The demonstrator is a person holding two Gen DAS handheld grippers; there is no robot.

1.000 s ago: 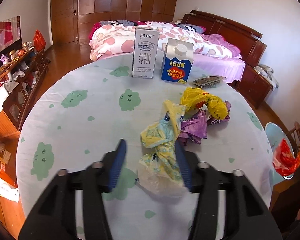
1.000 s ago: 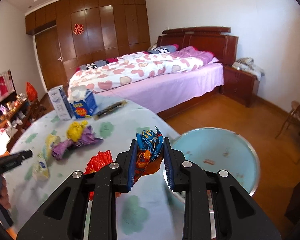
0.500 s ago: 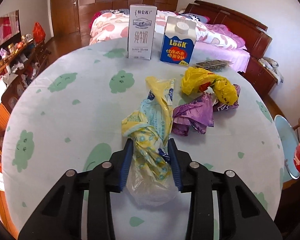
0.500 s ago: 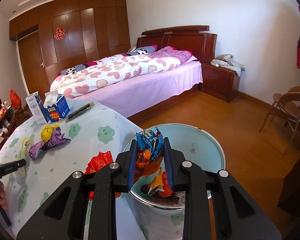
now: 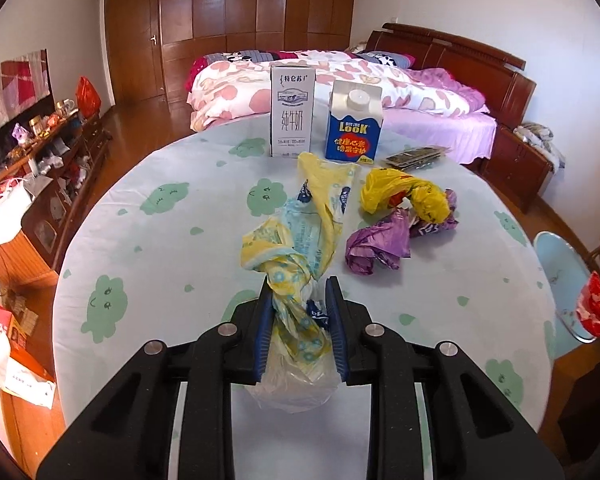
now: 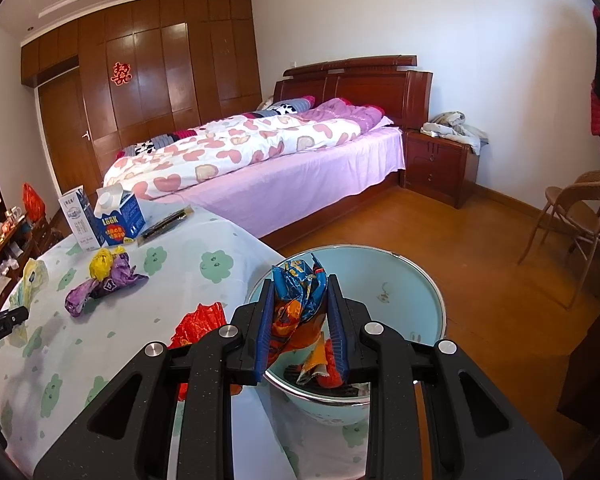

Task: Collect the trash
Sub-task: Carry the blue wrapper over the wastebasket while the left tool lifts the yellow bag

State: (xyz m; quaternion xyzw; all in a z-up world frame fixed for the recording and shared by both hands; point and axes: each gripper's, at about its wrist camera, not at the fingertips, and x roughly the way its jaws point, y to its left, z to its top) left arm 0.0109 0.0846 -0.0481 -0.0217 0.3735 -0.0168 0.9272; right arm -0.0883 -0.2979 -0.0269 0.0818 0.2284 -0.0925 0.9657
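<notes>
A crumpled yellow and blue plastic bag (image 5: 300, 236) lies on the round table (image 5: 172, 240). My left gripper (image 5: 299, 285) has its jaws closing on the bag's near end, and the blue pads (image 5: 265, 320) press into it. My right gripper (image 6: 300, 280) is shut on a blue and orange snack wrapper (image 6: 296, 304). It holds the wrapper over the near rim of a light blue bin (image 6: 400, 276) beside the table. More wrappers lie in the bin's bottom.
A yellow bag (image 5: 404, 196) and a purple bag (image 5: 376, 244) lie right of the held bag. A white milk carton (image 5: 292, 112), a blue carton (image 5: 354, 124) and a dark packet (image 5: 416, 157) stand farther back. A red wrapper (image 6: 198, 322) lies near the table's edge.
The left jaws have closed from wide apart onto the yellow and blue bag. The right gripper has carried its wrapper from above the table's edge to above the bin.
</notes>
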